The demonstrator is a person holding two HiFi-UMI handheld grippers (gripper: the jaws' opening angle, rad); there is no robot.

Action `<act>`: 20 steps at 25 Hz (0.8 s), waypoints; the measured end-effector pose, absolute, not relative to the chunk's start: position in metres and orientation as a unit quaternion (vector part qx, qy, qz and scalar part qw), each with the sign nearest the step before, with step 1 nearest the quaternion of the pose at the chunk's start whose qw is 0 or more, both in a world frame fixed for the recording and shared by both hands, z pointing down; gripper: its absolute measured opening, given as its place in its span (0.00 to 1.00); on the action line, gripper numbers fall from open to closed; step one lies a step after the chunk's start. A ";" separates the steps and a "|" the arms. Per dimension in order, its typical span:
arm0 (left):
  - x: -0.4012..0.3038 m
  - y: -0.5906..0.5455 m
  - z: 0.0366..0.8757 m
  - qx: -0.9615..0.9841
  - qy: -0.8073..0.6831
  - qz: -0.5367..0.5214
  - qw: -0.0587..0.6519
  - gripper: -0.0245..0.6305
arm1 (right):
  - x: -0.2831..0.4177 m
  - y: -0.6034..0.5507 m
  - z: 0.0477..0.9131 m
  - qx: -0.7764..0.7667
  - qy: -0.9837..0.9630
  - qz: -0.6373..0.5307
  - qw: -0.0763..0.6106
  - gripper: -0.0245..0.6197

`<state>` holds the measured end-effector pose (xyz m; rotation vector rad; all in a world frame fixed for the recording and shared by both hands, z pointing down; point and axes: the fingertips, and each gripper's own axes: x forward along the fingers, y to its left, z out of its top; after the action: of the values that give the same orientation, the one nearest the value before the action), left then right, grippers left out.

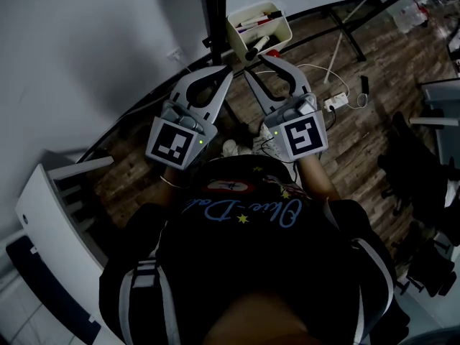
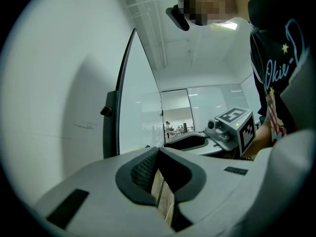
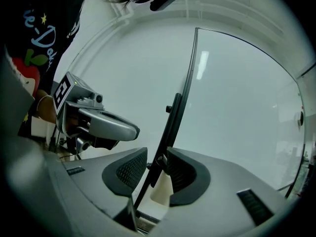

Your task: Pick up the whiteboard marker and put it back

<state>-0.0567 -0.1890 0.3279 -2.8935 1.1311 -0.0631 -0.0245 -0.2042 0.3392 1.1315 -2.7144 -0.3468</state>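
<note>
In the head view a cream tray [image 1: 282, 33] hangs at the foot of the whiteboard [image 1: 100, 42] and holds several markers. A white marker with a dark cap [image 1: 256, 47] lies at the tray's near edge, cap toward me. My right gripper [image 1: 253, 63] is just short of that marker, jaws open and nothing between them. In the right gripper view the gap of the right gripper [image 3: 157, 169] shows only the tray [image 3: 160, 190] and the board's black frame [image 3: 175, 115]. My left gripper [image 1: 228, 72] hovers beside it, shut and empty; its tips [image 2: 158, 153] meet in its own view.
A power strip with cables [image 1: 335, 103] lies on the wooden floor under the board's stand legs [image 1: 345, 29]. A white shelf unit [image 1: 50, 192] stands at the left and a dark chair [image 1: 424, 167] at the right. The person's torso fills the lower frame.
</note>
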 end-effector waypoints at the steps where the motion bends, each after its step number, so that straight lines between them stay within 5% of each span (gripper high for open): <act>1: -0.057 -0.189 0.328 -0.930 0.367 -0.020 0.017 0.06 | -0.025 -0.205 0.341 0.378 -0.913 -0.120 0.093 0.23; 20: -0.073 -0.198 0.334 -0.915 0.404 -0.024 0.010 0.06 | -0.033 -0.232 0.358 0.365 -0.906 -0.166 0.133 0.24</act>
<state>-0.0731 -0.1979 0.3343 -2.8557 1.2605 -0.0761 -0.0331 -0.2316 0.3584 1.0593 -2.6283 -0.4807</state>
